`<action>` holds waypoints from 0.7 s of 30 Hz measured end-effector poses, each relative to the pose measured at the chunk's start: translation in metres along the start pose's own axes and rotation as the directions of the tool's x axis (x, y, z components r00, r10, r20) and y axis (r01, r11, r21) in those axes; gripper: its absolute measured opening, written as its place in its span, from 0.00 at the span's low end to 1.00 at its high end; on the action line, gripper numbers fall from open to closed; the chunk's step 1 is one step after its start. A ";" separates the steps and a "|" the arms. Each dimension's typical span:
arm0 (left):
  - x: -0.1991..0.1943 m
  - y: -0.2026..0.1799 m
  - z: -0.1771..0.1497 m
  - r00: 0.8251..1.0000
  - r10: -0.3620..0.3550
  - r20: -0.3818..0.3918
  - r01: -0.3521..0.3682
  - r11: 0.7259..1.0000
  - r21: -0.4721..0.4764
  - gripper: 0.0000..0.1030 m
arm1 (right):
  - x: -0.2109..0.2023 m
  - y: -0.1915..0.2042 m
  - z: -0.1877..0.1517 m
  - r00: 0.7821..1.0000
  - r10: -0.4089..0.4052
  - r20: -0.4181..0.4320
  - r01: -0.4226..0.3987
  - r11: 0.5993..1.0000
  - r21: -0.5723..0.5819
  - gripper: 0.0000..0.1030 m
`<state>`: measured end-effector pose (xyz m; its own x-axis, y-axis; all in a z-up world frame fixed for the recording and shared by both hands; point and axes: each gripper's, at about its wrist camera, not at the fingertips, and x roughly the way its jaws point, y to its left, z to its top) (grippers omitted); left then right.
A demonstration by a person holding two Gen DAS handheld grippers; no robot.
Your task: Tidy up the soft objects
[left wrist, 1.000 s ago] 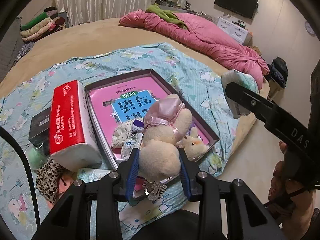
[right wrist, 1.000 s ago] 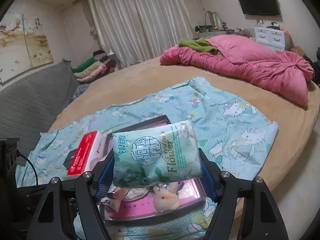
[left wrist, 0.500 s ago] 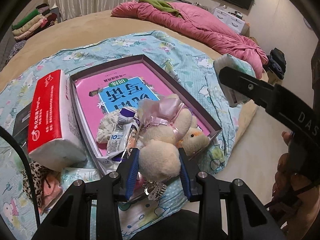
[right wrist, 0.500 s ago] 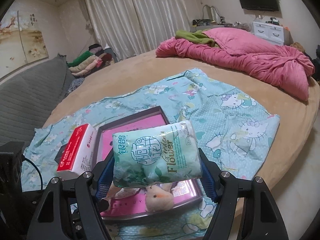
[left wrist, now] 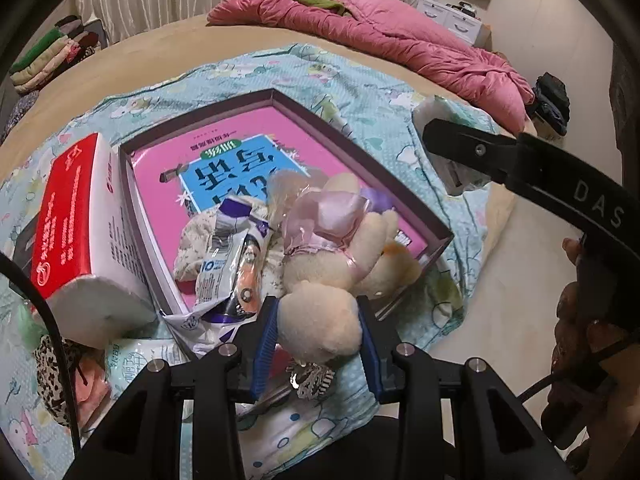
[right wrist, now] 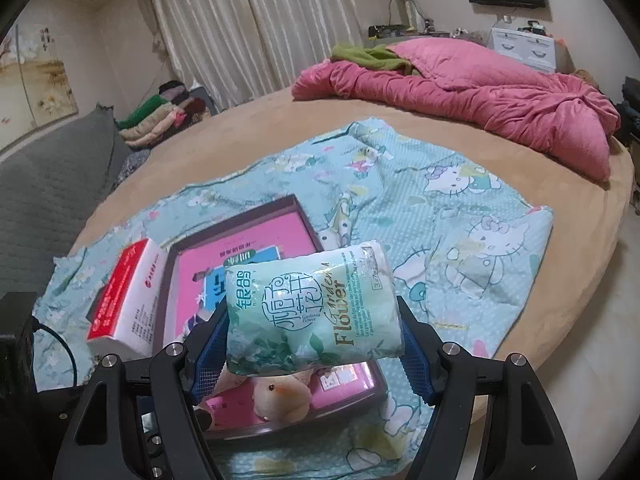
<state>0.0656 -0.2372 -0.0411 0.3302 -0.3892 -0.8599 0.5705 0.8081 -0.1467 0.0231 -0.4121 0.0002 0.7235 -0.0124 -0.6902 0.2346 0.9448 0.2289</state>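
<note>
Currently, step in hand: both grippers carry soft items toward the pink-lined tray [left wrist: 404, 184] on the bed.
Left gripper [left wrist: 318, 330]: clamped on the cream plush toy [left wrist: 324, 316], blue pads pressing its rounded end from both sides.
Plush toy position: its pink-ribboned upper half leans over the tray's near corner, apparently resting on the tray floor beside a small wipes packet [left wrist: 224, 256] and a pale floral cloth [left wrist: 192, 240]; whether it bears its weight there I cannot tell.
Right gripper [right wrist: 314, 344]: closed on a green tissue pack [right wrist: 312, 308] printed "Garden Flower", held in the air above the tray's near end.
Surroundings: a red and white tissue box [left wrist: 76, 228] leans against the tray's left wall; a Hello Kitty blanket [right wrist: 460, 216] lies under everything.
Next move, as I judge it: release the plush toy once it is fully inside the rim, then lower the tissue pack into the bare pink area farther in, avoiding a pile-up on the near corner.
Risk: the toy's gripped end hangs outside the rim and could tip out.
Change from a second ago: the left gripper has come closer and lower over the tray, so the toy now sits deeper across the corner; the right gripper's hold on the pack is unchanged, and it has lifted slightly.
</note>
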 end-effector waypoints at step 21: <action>0.012 0.029 -0.012 1.000 0.023 -0.008 -0.023 0.996 -0.081 0.37 | 0.049 0.023 -0.010 0.993 0.041 -0.108 -0.045 0.999 -0.028 0.74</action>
<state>0.0767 -0.2135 -0.0618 0.3370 -0.3672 -0.8670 0.5000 0.8500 -0.1657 0.0570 -0.3872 -0.0352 0.6585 0.0619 -0.7500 0.1839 0.9532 0.2401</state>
